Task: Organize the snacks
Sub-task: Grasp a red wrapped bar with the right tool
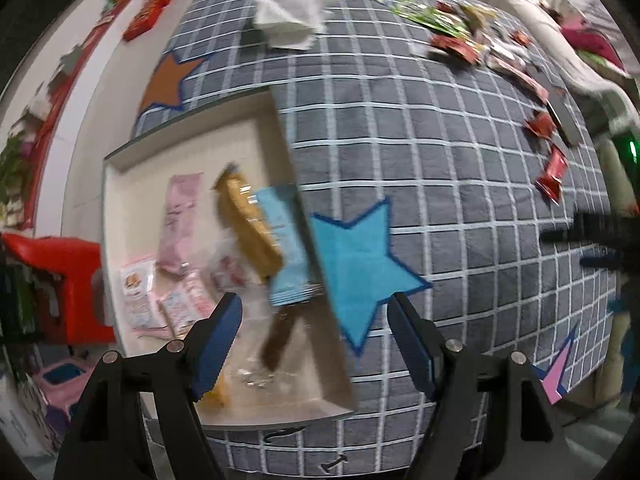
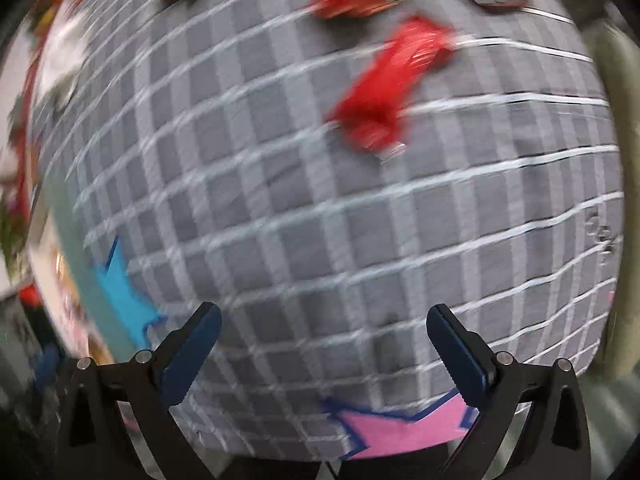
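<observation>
At lower left, the box [image 1: 120,240] holds pink, tan and blue packets [image 1: 286,240]. The left tool [image 1: 314,344] hangs spread and empty over its right wall. The right tool [image 2: 324,352], also spread, faces a blurred red packet [image 2: 388,88], probably lying on the surface [image 2: 280,200].

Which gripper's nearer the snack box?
Left. The left gripper hangs open right over the box. The right gripper is open over the checked cloth, with the box at its far left edge.

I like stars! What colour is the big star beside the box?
Light blue star with a darker blue edge, clearest in the left wrist view.
</observation>
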The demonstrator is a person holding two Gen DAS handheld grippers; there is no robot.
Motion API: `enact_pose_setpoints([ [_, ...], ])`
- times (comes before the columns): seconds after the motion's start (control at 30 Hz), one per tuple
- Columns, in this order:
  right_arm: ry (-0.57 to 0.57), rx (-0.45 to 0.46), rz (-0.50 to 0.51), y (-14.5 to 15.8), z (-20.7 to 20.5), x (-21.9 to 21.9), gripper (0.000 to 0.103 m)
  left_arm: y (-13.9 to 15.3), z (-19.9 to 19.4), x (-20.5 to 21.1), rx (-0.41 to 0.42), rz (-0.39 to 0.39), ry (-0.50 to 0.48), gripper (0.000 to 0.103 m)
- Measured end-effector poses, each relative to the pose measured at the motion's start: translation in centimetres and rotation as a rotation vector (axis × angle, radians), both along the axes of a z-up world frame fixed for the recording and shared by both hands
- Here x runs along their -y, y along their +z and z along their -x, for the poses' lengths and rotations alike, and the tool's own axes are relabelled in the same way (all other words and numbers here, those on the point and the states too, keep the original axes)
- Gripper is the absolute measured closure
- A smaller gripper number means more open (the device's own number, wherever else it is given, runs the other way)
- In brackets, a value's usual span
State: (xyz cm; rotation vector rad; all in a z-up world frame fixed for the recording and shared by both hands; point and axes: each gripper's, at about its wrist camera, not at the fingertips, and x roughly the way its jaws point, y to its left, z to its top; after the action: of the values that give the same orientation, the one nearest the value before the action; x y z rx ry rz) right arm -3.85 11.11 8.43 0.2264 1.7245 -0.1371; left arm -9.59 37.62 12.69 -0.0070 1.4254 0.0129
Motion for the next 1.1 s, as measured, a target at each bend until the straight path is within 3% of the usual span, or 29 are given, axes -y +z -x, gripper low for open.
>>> enact_pose_setpoints([
  [0.17, -0.158, 0.081, 0.028, 0.4, -3.9, 4.8, 0.000, 0.3, -0.8, 3.3, -0.006, -0.007, -0.076, 0.025],
  [0.33, -0.131, 0.110, 0.069, -1.0, -7.4, 5.9, 0.001, 0.6, -2.4, 5.9, -0.005, -0.012, -0.131, 0.025],
  [0.4, -0.087, 0.107, 0.083, -1.3, -7.9, 5.9, 0.045, 0.8, -3.5, 7.0, 0.006, -0.009, -0.155, 0.025],
  [0.43, -0.046, 0.111, 0.124, -1.1, -8.0, 5.8, 0.054, 0.9, -3.9, 7.6, 0.013, -0.005, -0.164, 0.025],
  [0.47, -0.015, 0.121, 0.116, -1.0, -8.5, 5.7, 0.071, 1.1, -4.7, 8.4, 0.021, -0.001, -0.178, 0.025],
  [0.5, 0.036, 0.116, 0.115, -0.9, -8.3, 5.5, 0.075, 1.1, -5.4, 9.3, 0.027, 0.001, -0.192, 0.025],
  [0.77, 0.092, 0.092, 0.066, -1.1, -1.3, 8.7, 0.075, 0.8, -11.9, 18.1, 0.066, 0.096, -0.313, 0.025],
  [0.97, 0.083, 0.086, 0.036, -1.4, 2.9, 11.1, 0.075, -2.0, -15.8, 26.8, 0.101, 0.040, -0.485, 0.025],
  [1.1, 0.091, 0.097, 0.028, -1.8, 4.6, 11.9, 0.075, -4.2, -17.6, 29.7, 0.073, 0.027, -0.487, 0.025],
])
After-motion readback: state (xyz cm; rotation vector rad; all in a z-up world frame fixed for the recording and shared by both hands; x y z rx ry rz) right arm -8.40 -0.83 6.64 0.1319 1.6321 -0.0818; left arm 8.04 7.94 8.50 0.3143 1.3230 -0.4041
